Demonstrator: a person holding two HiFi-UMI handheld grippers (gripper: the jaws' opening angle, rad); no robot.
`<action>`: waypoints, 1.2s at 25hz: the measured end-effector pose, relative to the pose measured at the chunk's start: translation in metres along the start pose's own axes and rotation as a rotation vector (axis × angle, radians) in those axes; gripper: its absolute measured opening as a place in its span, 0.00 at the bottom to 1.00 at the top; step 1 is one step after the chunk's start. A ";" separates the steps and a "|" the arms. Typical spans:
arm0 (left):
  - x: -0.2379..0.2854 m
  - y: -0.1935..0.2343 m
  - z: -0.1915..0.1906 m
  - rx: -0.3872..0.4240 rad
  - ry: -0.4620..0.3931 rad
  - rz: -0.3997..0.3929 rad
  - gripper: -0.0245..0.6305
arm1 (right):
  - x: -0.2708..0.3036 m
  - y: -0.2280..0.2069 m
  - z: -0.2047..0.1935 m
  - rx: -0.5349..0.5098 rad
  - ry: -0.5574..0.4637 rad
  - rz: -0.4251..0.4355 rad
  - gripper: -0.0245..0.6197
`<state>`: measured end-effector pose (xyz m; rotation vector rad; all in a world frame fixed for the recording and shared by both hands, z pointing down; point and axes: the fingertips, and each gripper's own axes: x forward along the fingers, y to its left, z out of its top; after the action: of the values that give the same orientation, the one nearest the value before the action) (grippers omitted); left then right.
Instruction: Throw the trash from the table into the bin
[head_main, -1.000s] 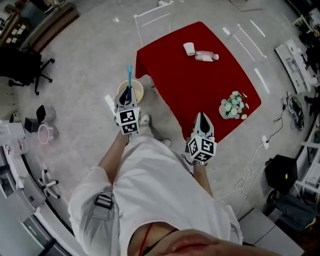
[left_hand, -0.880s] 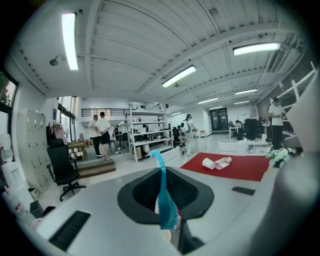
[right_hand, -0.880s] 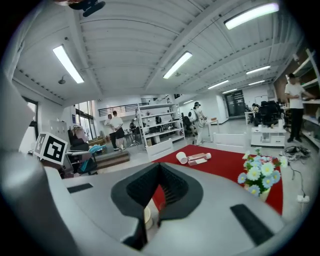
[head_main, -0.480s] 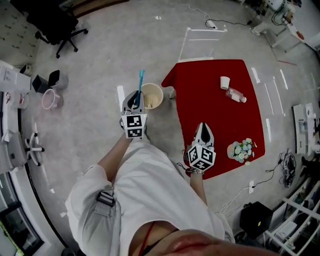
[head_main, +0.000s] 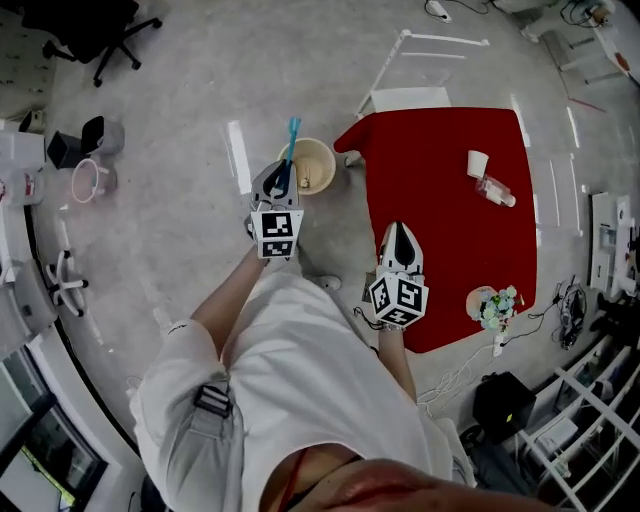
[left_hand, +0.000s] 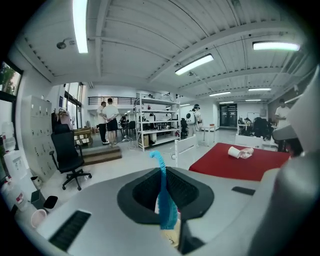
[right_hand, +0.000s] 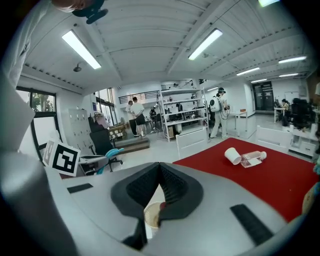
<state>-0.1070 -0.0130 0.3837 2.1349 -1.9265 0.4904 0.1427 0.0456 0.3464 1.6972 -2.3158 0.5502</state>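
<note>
My left gripper (head_main: 280, 180) is shut on a thin blue bendy straw (head_main: 291, 140) that sticks out ahead of the jaws, its tip over the near rim of the round cream bin (head_main: 312, 168) on the floor. In the left gripper view the straw (left_hand: 164, 200) stands up between the closed jaws of that gripper (left_hand: 165, 172). My right gripper (head_main: 400, 234) is shut and empty, held over the near edge of the red table (head_main: 440, 240). A white paper cup (head_main: 478, 163) and a clear plastic bottle (head_main: 497, 190) lie together on the table's far side, and the cup (right_hand: 232, 155) and the bottle (right_hand: 252, 158) are also in the right gripper view.
A pot of flowers (head_main: 492, 305) stands at the table's near right corner. A white frame (head_main: 410, 60) stands on the floor beyond the table. A pink bucket (head_main: 88, 180), a black office chair (head_main: 95, 25) and cabinets sit at the left. People (left_hand: 107, 120) stand by far shelves.
The person has turned, so the table now lies to the right of both grippers. Both grippers swung along with the body. The left one still holds the blue straw by the bin.
</note>
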 end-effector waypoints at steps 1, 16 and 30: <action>0.010 0.002 -0.004 0.014 0.015 -0.020 0.09 | 0.009 0.006 0.000 0.000 0.006 0.004 0.05; 0.170 0.012 -0.129 0.094 0.184 -0.213 0.09 | 0.131 0.050 -0.043 0.002 0.139 -0.030 0.05; 0.269 -0.007 -0.354 0.275 0.368 -0.366 0.10 | 0.205 0.043 -0.165 0.034 0.300 -0.056 0.05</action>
<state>-0.1120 -0.1234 0.8137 2.2859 -1.2987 1.0314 0.0310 -0.0517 0.5683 1.5653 -2.0531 0.7775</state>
